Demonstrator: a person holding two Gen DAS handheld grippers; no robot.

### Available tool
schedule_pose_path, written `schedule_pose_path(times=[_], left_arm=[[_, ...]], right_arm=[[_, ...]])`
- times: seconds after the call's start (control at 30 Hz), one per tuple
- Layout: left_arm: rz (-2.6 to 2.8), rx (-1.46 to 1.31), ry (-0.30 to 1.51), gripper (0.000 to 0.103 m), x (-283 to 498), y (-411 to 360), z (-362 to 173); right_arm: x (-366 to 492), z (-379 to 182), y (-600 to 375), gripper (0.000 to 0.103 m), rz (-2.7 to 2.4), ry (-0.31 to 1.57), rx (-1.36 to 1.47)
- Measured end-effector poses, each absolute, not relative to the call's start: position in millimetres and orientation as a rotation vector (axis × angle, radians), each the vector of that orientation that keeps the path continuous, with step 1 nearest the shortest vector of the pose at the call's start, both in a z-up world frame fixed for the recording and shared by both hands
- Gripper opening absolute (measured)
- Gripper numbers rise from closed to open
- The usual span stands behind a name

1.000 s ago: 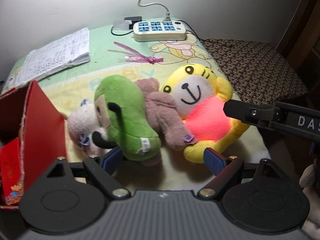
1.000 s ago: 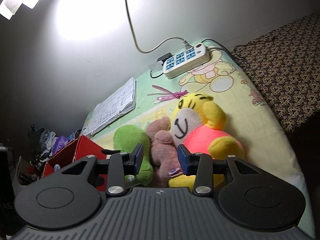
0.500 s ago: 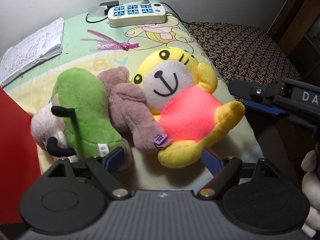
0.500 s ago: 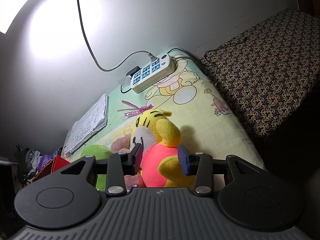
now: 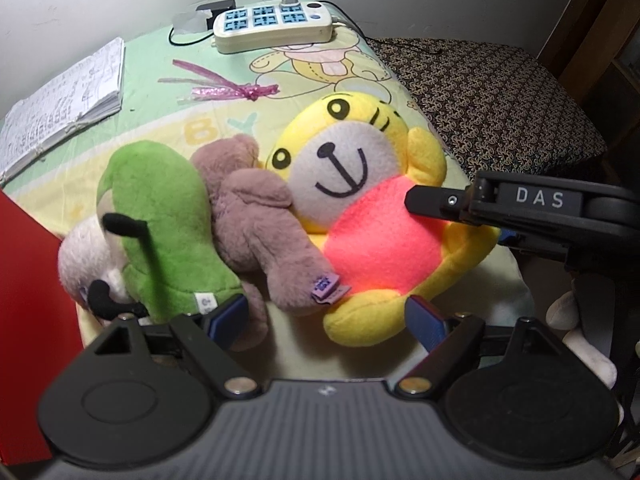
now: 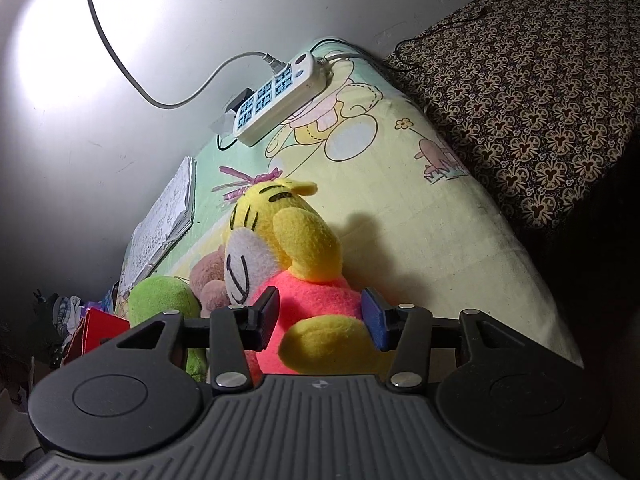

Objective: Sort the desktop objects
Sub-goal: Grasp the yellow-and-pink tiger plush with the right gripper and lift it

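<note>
**Right jaws spreading around the tiger plush**

My right gripper (image 6: 320, 316) is opening; the yellow tiger plush (image 6: 312, 312) sits between its fingers, formerly further ahead. My left gripper (image 5: 326, 320) stays apart, tiger's foot between fingers.

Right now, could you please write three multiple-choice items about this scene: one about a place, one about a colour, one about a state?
1. Where does the power strip lie?
A. by the wall, beyond the toys
B. on the red box
C. under the notebook

2. What colour is the yellow plush's belly?
A. blue
B. pink
C. white

3. How does the left gripper stand?
A. shut on the green plush
B. open, holding nothing
C. shut on the ribbon

Answers: 1 A, it sits at the cloth's far edge. 2 B, the belly is bright pink. 3 B, its fingers stand apart with nothing between them.
</note>
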State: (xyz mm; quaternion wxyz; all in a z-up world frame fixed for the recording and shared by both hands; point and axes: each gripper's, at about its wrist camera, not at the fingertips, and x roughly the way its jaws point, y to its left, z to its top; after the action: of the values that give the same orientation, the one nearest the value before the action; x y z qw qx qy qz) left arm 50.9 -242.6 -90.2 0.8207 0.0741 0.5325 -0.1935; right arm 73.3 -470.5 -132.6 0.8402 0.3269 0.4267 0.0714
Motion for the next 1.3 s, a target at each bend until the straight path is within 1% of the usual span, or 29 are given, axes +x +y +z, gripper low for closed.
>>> schedule_pose_path(times=[0.2, 0.3, 0.47, 0.53, 0.8, 0.97, 1.0, 1.03, 1.07, 1.17, 1.23, 1.3], left_arm=[[-0.409, 0.169, 1.132, 0.087, 49, -245, -90], [-0.41, 0.171, 1.131, 0.087, 46, -245, -90], [-0.43, 0.183, 1.128, 0.087, 37, -246, -88], [-0.447, 0.187, 1.128, 0.087, 32, -248, -88], [-0.483, 0.201, 1.131, 0.087, 23, -251, -91], [-0.496, 0.218, 1.094, 0.089, 34, -262, -86], [-0.504, 0.224, 1.092, 0.089, 37, -266, -86], [-0.508, 0.23, 1.088, 0.089, 39, -269, -87], [-0.51, 0.242, 1.082, 0.089, 42, -274, -87], [-0.514, 0.275, 1.07, 0.089, 49, -283, -91], [-0.524, 0.279, 1.075, 0.089, 53, -288, -94], [-0.527, 0.281, 1.076, 0.089, 58, -293, -97]], right_arm=[[74, -138, -475, 0.049, 0.156, 0.928, 0.717], [69, -134, -472, 0.043, 0.183, 0.933, 0.692], [56, -132, -477, 0.036, 0.202, 0.948, 0.741], [49, -130, -477, 0.031, 0.219, 0.957, 0.746], [15, -136, -482, 0.03, 0.234, 1.016, 0.776], [15, -136, -491, 0.038, 0.174, 0.949, 0.792], [18, -135, -493, 0.042, 0.16, 0.929, 0.793], [22, -135, -494, 0.05, 0.152, 0.913, 0.794], [28, -137, -495, 0.053, 0.146, 0.905, 0.797], [42, -143, -495, 0.054, 0.149, 0.904, 0.803], [48, -147, -496, 0.061, 0.153, 0.906, 0.813], [54, -153, -495, 0.064, 0.155, 0.915, 0.828]])
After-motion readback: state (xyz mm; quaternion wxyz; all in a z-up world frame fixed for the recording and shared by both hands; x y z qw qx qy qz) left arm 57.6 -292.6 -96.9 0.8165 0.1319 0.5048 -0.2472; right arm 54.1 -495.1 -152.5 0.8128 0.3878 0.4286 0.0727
